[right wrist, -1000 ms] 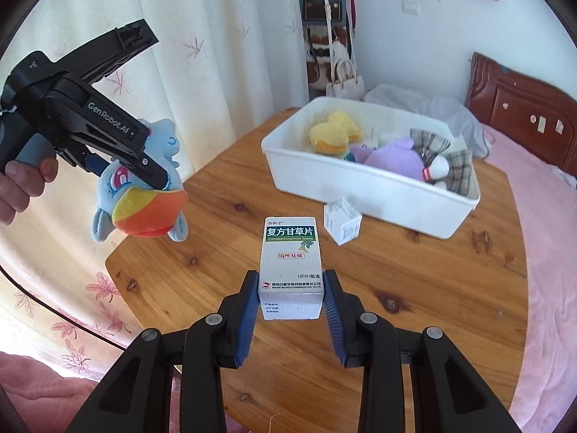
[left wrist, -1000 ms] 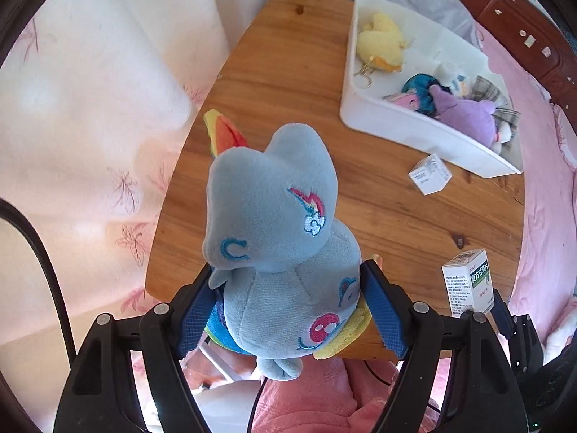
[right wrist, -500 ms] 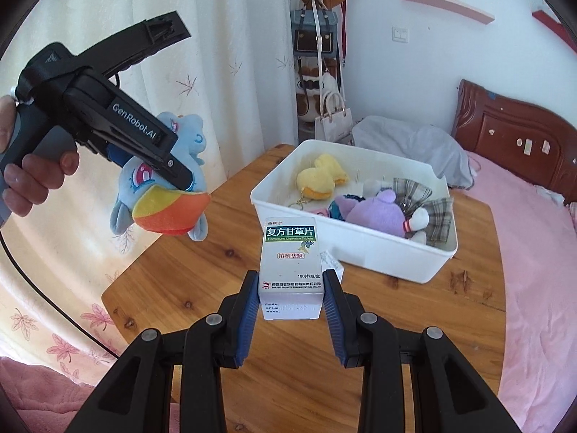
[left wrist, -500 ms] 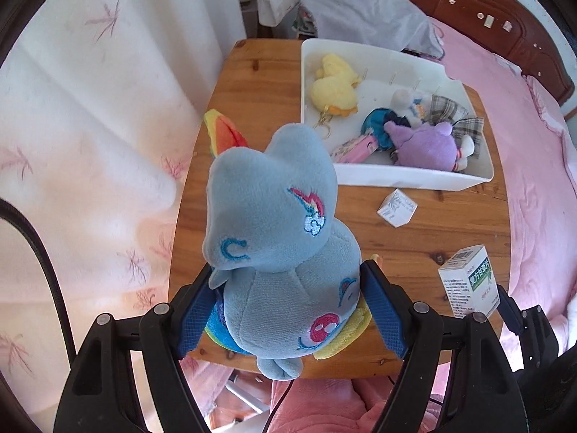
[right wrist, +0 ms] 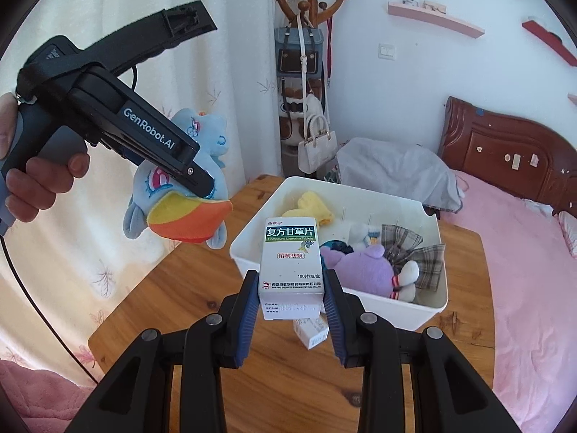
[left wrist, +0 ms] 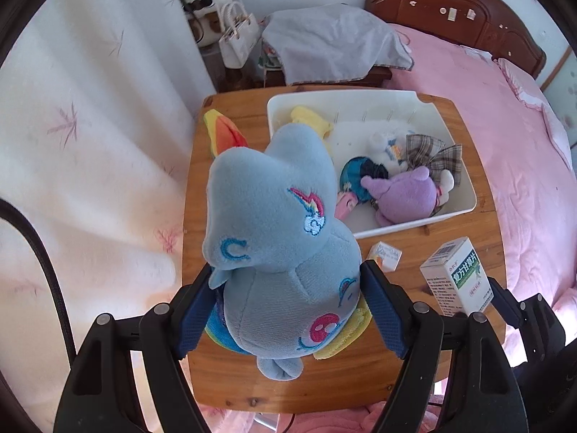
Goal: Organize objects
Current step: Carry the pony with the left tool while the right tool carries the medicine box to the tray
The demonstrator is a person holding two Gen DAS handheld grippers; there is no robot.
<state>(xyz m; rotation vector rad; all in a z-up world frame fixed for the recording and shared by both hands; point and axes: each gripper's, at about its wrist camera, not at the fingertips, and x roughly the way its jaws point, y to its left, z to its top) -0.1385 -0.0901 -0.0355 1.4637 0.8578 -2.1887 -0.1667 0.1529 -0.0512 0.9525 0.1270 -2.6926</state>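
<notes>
So far we have both jaws loaded: our left gripper (left wrist: pixel 288 310) is clamped on the blue plush pony (left wrist: pixel 277 252), held in the air above the bench (left wrist: pixel 468 252), and our right gripper (right wrist: pixel 291 301) squeezes the white medicine box (right wrist: pixel 291 263), also off the bench. Neither has been put away yet. A small carton (left wrist: pixel 385 255) lies on the bench just beside the white bin (right wrist: pixel 429 308). Inside the bin we see a yellow plush (right wrist: pixel 310 206), a purple plush (right wrist: pixel 364 270), a plaid bow (right wrist: pixel 414 249) and other small toys. We judge the sorting partly done.
</notes>
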